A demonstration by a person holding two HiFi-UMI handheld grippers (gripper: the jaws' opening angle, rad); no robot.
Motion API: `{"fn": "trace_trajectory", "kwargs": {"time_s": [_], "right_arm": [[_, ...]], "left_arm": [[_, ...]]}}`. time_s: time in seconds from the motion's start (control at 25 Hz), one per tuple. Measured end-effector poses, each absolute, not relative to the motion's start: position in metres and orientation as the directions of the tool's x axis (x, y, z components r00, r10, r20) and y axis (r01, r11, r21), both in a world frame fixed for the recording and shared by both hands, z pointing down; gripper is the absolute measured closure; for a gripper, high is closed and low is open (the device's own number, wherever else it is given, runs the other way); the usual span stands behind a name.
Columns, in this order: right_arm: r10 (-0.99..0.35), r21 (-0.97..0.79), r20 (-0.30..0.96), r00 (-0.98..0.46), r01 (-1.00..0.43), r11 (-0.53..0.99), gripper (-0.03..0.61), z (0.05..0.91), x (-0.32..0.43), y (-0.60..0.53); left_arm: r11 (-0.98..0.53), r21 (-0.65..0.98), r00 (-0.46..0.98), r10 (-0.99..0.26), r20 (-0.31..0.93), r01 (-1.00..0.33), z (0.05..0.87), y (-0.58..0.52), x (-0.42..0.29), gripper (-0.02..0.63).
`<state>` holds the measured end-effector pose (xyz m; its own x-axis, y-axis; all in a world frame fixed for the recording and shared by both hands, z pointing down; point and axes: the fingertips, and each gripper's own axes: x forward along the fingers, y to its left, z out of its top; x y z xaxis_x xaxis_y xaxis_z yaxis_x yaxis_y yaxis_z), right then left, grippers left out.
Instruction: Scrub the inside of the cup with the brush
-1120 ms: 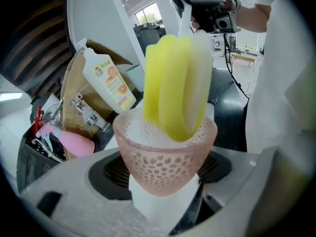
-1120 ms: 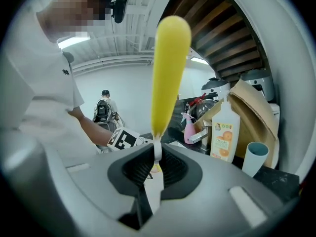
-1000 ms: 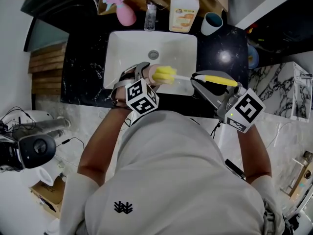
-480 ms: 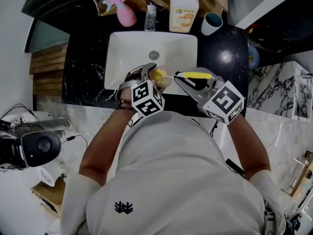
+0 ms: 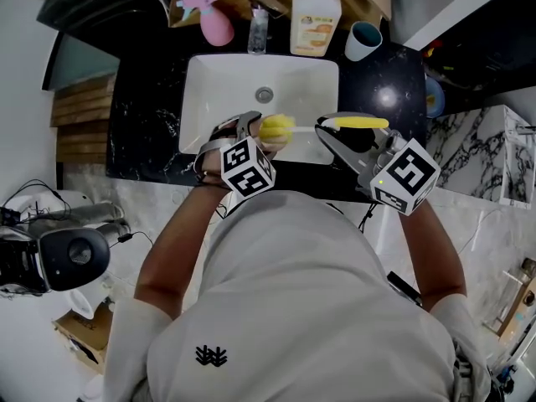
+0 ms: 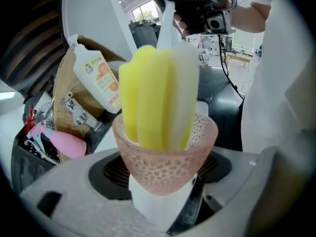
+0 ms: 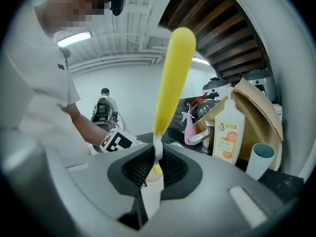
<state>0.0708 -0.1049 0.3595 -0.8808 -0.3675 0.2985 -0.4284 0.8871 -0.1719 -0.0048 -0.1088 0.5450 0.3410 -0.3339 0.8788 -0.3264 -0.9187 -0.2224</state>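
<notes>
Pink, dimpled plastic — the cup (image 6: 165, 164) sits clamped between our left gripper's (image 6: 163, 196) jaws, mouth toward the right, over the sink (image 5: 218, 90). Our right gripper (image 7: 154, 154) pinches the sponge brush (image 6: 158, 93) by its thin white neck; it lies sideways, yellow head leftward, seemingly just inside the cup's mouth.

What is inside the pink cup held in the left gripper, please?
The brush's yellow sponge head stands in the cup, rising well above its rim. The head's lower end and the cup's bottom are hidden.
</notes>
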Motion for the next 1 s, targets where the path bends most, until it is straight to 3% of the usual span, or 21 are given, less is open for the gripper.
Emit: {"fn": "trace_trajectory", "kwargs": {"time_s": [0.44, 1.0], "right_arm": [[-0.352, -0.168, 0.281, -0.893, -0.407, 0.898, 0.534, 0.341, 0.08, -0.09], [-0.347, -0.199, 0.305, -0.887, -0.415, 0.888, 0.535, 0.372, 0.038, -0.103]], "left_arm": [[-0.916, -0.165, 0.386, -0.31, 0.869, -0.365, 0.541, -0.111, -0.003, 0.241], [-0.932, -0.234, 0.38, -0.33, 0.864, -0.277, 0.533, -0.11, 0.012, 0.241]]}}
